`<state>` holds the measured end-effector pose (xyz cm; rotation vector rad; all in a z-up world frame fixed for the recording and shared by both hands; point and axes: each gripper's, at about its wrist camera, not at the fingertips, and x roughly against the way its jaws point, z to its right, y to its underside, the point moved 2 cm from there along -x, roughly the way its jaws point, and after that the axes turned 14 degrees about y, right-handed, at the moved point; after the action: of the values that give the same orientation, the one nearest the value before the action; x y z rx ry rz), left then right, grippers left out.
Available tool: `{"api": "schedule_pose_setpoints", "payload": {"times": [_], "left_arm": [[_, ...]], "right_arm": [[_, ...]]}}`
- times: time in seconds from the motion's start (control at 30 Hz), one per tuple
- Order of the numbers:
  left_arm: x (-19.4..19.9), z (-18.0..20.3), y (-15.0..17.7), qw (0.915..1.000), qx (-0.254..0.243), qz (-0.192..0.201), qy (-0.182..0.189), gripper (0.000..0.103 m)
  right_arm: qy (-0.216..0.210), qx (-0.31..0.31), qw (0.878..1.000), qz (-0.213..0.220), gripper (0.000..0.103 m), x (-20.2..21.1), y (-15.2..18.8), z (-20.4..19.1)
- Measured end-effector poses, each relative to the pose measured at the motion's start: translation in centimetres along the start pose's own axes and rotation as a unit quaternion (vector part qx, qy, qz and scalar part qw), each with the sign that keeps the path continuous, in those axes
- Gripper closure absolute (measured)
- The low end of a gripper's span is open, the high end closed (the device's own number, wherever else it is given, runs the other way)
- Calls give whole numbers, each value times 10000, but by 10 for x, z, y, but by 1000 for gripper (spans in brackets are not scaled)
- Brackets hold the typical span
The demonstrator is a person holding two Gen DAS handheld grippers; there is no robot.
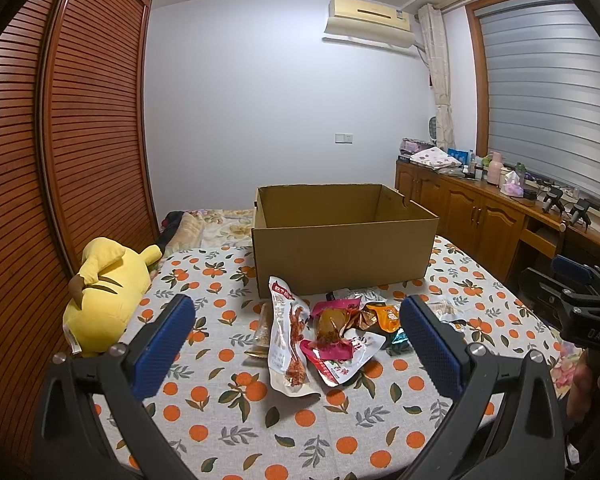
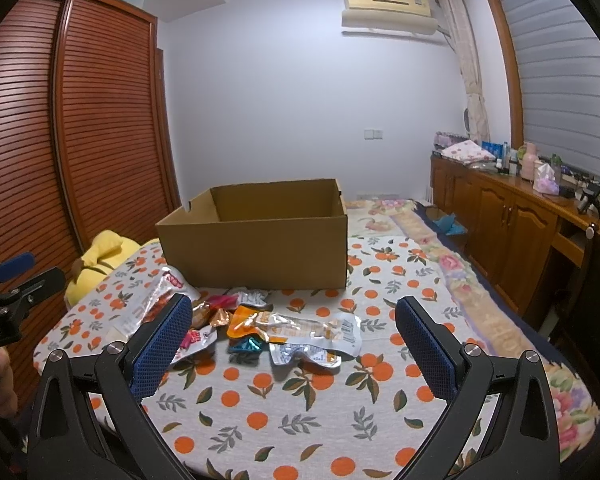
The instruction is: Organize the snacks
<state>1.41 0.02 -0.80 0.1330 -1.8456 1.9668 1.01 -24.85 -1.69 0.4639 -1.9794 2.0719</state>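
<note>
An open cardboard box (image 1: 340, 256) (image 2: 256, 248) stands on the orange-print tablecloth (image 1: 236, 408) (image 2: 300, 408). In front of it lies a loose pile of snack packets: a long white and red packet (image 1: 290, 344), a pink packet with a brown snack (image 1: 332, 332), an orange packet (image 2: 246, 322) and a silver packet (image 2: 316, 334). My left gripper (image 1: 296, 312) hovers open just short of the pile, nothing between its blue pads. My right gripper (image 2: 294, 312) is open too, framing the silver packet from the near side. Each gripper shows at the edge of the other's view.
A yellow plush toy (image 1: 104, 296) lies at the table's left edge beside a slatted wooden wardrobe (image 1: 60, 152). A bed with a flowered cover (image 2: 440, 248) lies behind and to the right. A wooden cabinet (image 2: 512, 216) with bottles runs along the right wall.
</note>
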Motion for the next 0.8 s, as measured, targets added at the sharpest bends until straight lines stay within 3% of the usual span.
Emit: {"api": "schedule_pose_setpoints", "payload": {"times": [0.8], "left_arm": [[1, 4, 0, 10000, -24, -23, 15, 0]], "right_arm": [[49, -8, 10000, 6, 0, 0, -2, 5]]}}
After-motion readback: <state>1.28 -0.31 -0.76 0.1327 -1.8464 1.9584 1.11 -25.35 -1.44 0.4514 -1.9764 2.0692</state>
